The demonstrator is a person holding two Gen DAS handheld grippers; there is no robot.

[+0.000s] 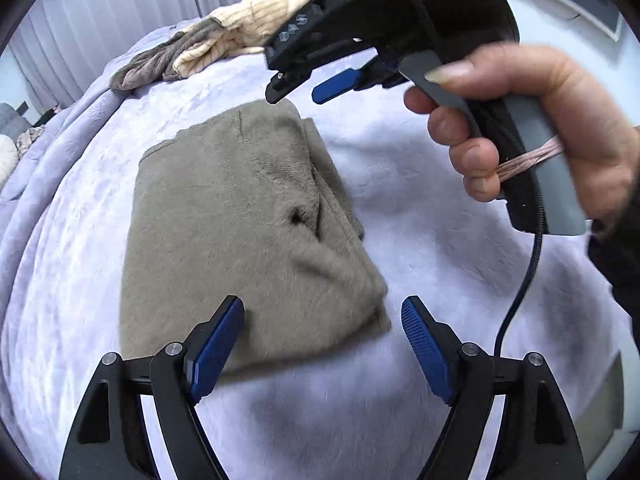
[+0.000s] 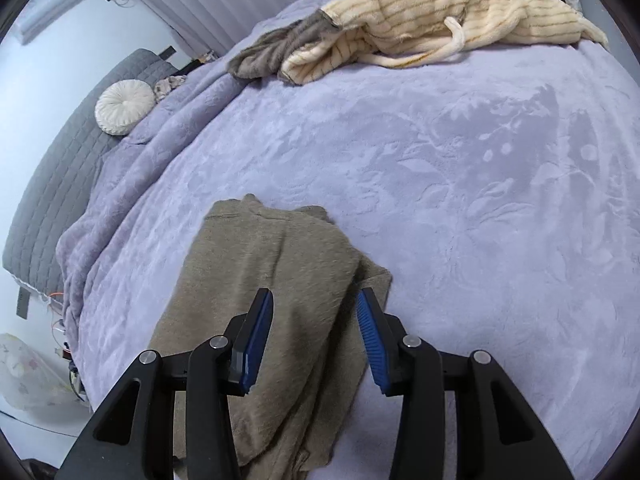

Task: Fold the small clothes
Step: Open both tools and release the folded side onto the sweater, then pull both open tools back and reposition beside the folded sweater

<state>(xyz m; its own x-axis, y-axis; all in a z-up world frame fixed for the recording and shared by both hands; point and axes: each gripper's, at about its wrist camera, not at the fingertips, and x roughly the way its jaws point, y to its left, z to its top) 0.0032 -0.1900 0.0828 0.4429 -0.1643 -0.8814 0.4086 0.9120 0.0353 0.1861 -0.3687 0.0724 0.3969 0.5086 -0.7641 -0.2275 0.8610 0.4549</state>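
Observation:
A taupe fuzzy garment (image 1: 248, 216) lies folded on the lavender blanket (image 1: 420, 208); it also shows in the right wrist view (image 2: 280, 288). My left gripper (image 1: 322, 312) is open and empty, just above the garment's near edge. My right gripper (image 2: 316, 308) is open and empty, hovering over the garment's right side. In the left wrist view the right gripper (image 1: 296, 90) hangs above the garment's far end, held by a hand (image 1: 540, 128).
A cream striped garment (image 2: 440, 12) and a grey-brown one (image 2: 276, 52) lie heaped at the bed's far edge. A round white cushion (image 2: 124, 108) sits on a grey quilted surface (image 2: 68, 160) at left. The blanket (image 2: 440, 184) spreads wide to the right.

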